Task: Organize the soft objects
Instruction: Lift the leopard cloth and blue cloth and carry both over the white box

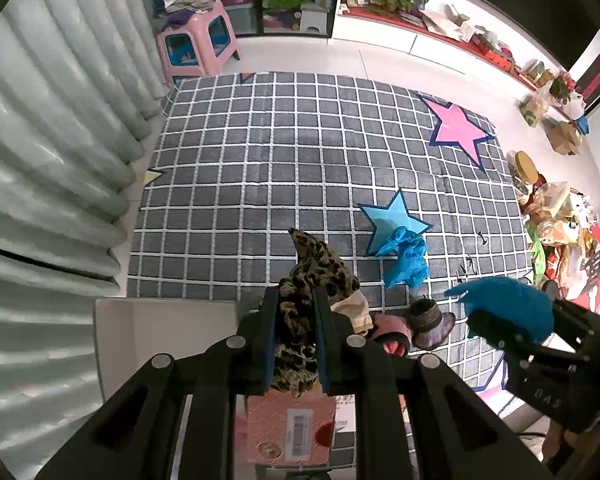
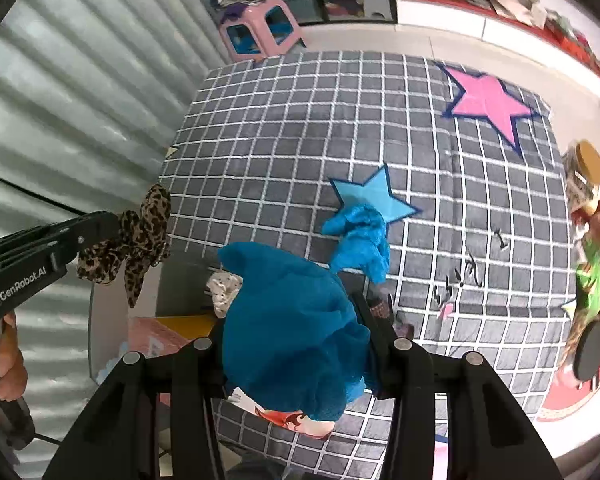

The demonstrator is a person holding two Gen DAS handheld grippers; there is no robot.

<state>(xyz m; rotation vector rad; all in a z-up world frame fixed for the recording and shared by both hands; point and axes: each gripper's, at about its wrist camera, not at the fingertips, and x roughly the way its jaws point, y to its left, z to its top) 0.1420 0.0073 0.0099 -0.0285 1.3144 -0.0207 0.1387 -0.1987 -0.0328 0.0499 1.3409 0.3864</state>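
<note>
My left gripper point(image 1: 296, 300) is shut on a leopard-print fabric piece point(image 1: 316, 264), which sticks up past the fingertips above the rug. From the right wrist view the same leopard fabric point(image 2: 140, 240) hangs from the left gripper point(image 2: 114, 228), with a person's hand point(image 2: 8, 356) on its handle. My right gripper point(image 2: 296, 312) is shut on a bulky teal cloth point(image 2: 292, 328) that hides its left finger. In the left wrist view the teal cloth point(image 1: 508, 308) appears at the right, in the right gripper point(image 1: 496, 332). A light-blue cloth point(image 2: 360, 240) lies crumpled on the rug by the blue star.
A grey checked rug point(image 1: 260, 168) with stars covers the floor. A cream cloth point(image 1: 354, 312), a pink item point(image 1: 392, 328) and a knit hat point(image 1: 432, 320) lie below the grippers, beside a pink box point(image 1: 292, 428). A curtain point(image 1: 40, 160) hangs left; a pink stool point(image 1: 196, 40) stands far back; clutter point(image 1: 560, 232) lines the right.
</note>
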